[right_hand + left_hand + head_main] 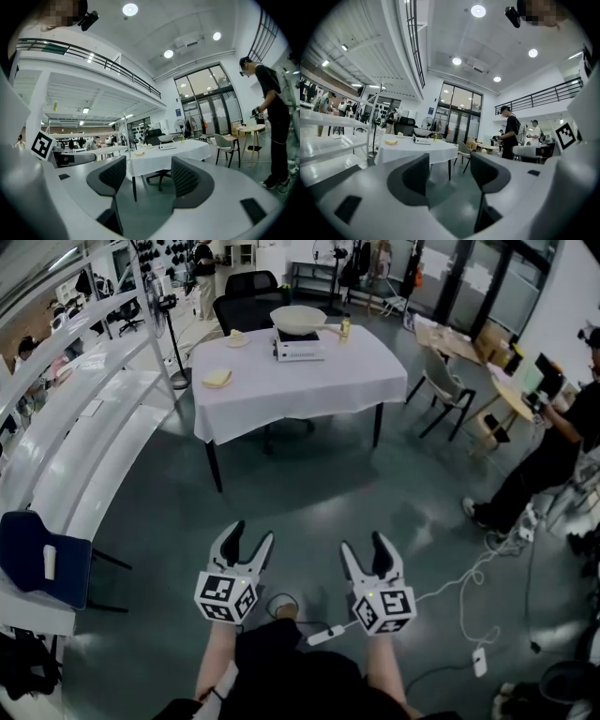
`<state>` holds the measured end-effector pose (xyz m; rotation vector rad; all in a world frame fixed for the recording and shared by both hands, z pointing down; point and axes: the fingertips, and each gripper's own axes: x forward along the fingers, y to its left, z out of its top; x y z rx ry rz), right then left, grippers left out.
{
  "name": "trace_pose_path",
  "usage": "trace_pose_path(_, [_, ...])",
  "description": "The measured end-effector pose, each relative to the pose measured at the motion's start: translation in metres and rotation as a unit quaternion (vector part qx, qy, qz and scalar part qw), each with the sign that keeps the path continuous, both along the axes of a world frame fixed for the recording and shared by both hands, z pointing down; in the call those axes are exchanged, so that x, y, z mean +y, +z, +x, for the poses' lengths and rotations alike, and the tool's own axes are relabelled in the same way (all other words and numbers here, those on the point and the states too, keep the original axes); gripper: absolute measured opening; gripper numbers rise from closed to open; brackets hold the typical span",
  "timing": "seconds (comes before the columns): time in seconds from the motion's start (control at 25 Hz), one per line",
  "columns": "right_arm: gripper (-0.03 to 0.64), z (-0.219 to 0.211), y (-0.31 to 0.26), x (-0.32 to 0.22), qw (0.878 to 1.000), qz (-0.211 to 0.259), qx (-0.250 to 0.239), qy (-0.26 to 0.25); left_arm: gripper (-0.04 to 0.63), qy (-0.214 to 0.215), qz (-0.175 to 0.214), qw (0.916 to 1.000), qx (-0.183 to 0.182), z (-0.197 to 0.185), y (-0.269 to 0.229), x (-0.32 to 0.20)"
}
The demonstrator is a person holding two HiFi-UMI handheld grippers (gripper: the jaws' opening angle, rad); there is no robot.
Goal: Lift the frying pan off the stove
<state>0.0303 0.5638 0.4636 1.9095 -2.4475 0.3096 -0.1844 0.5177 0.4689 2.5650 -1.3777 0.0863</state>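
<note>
Frying pan [298,317]: on stove [300,351], far table [309,382].
Left gripper [253,532]: jaws apart, empty.
Right gripper [362,542]: jaws apart, empty.

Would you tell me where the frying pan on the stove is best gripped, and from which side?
Probably the rim: the frying pan is wide and shallow, and its thin lip stands clear above the stove, so jaws could close over it. Come from the table's open near side. No handle can be made out at this distance.
</note>
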Motion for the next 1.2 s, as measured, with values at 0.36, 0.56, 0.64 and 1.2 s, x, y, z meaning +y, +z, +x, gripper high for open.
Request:
trace_pose_path(0.36, [0.278,-0.007,0.003,-0.052,1.000,-0.002,0.010,0.017,0.261,0.007,-0.002,0.9999,0.007,-0.019,0.007,-0.055])
trace_pose_path(0.56, [0.278,-0.009,0.006,-0.069,1.000,-0.002,0.009,0.029,0.261,0.020,0.006,0.9997,0.012,-0.022,0.005,-0.078])
trace_pose_path(0.64, [0.278,-0.010,0.004,-0.075,0.999,-0.001,0.006,0.034,0.261,0.024,0.005,0.9997,0.011,-0.022,0.005,-0.085])
trace_pose_path(1.2, [0.278,0.018,0.011,-0.114,0.999,-0.008,-0.001,0.040,0.261,0.024,-0.014,0.9996,-0.001,-0.004,0.020,-0.120])
